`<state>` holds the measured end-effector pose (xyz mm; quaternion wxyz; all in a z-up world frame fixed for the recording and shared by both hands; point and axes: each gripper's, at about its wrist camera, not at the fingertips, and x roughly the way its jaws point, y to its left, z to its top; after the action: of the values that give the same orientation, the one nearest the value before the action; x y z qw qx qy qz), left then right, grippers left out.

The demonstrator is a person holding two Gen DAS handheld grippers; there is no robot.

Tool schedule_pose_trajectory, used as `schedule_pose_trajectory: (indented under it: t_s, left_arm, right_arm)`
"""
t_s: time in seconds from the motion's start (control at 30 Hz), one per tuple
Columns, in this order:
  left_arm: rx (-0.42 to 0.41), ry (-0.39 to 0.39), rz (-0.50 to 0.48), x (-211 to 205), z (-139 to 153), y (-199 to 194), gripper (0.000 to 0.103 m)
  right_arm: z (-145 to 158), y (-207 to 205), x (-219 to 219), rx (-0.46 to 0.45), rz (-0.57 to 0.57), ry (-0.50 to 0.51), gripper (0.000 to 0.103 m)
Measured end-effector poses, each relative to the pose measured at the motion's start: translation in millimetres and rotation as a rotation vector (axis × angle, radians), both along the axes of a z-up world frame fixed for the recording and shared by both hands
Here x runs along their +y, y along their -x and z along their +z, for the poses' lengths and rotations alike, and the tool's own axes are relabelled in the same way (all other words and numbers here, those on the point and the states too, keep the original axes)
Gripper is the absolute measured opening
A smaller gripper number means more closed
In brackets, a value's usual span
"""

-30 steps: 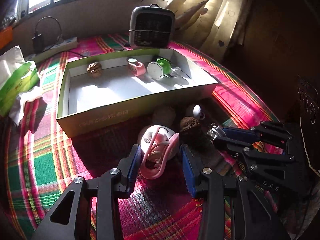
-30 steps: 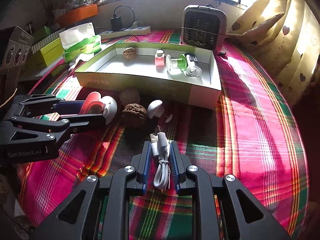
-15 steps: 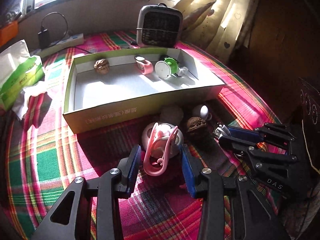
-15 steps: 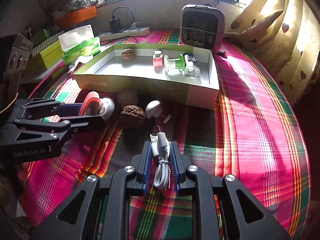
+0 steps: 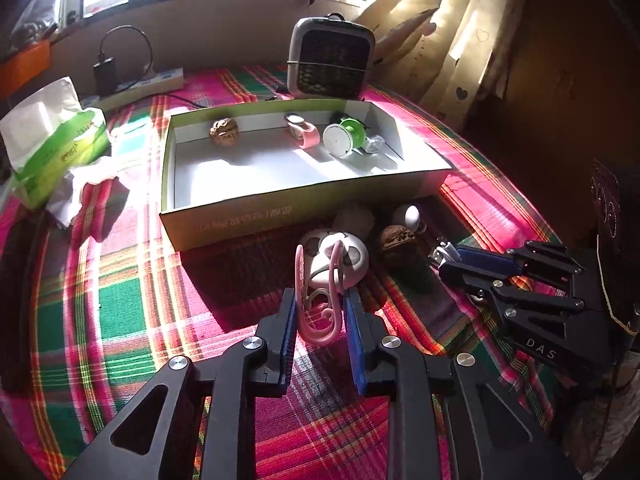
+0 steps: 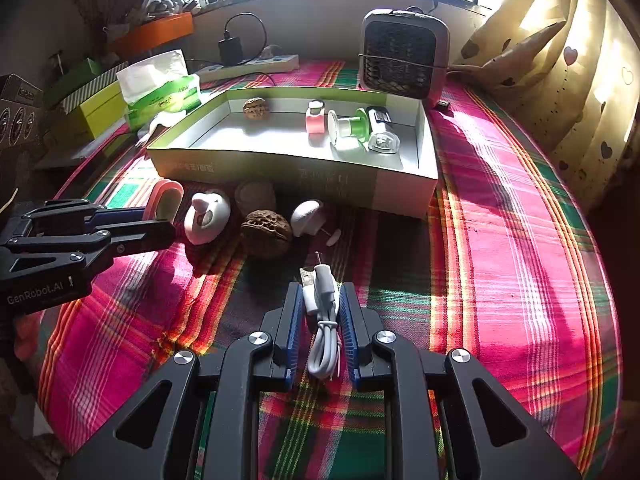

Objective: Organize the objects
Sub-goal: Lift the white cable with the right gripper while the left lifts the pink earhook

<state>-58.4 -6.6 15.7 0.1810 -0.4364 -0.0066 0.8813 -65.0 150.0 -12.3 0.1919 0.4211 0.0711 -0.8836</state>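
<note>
My left gripper (image 5: 321, 318) has its jaws closing on a pink curled clip (image 5: 320, 316), and both blue pads press its sides. The clip leans against a white round gadget (image 5: 354, 258) on the plaid cloth. In the right wrist view the left gripper (image 6: 160, 224) sits beside the pink loop (image 6: 166, 196). My right gripper (image 6: 322, 312) is shut on a coiled white USB cable (image 6: 322, 344). A green-edged cardboard box (image 5: 248, 224) behind holds a walnut (image 5: 225, 132), a pink item (image 5: 305, 135) and a green-and-white spool (image 5: 343, 139).
In front of the box lie a dark walnut (image 6: 266, 232), a pale ball (image 6: 256, 198) and a small white mushroom-shaped piece (image 6: 306, 216). A grey heater (image 6: 404, 58) stands behind the box. At the left are a tissue pack (image 5: 60, 140) and a power strip (image 5: 140, 86).
The left jaws have closed from wide apart onto the pink clip. The right gripper has kept still, holding the cable.
</note>
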Motion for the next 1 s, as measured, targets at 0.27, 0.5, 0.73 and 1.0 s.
schedule_pose_trajectory:
  t_s: [0.27,0.5,0.73,1.0]
  left_arm:
    - [-0.039,0.061,0.009,-0.8,-7.2,-6.0,0.021]
    - [-0.024,0.095,0.005,5.6,-7.1,-5.6,0.026]
    - [-0.008,0.102,0.041,6.6,-8.2,-4.9,0.026]
    - [0.009,0.083,0.072,4.9,-9.7,-6.4,0.026]
  right_arm:
    - [-0.6,-2.4,-0.1,-0.002,0.004,-0.005,0.02]
    - [-0.4,-5.7,-5.8,0.017,-0.006,-0.043,0.02]
    - [-1.7,-3.1,-1.6,0.015,-0.034,-0.044,0.034]
    - [-1.8,-2.4,-0.6,0.012,-0.051,-0.041,0.038]
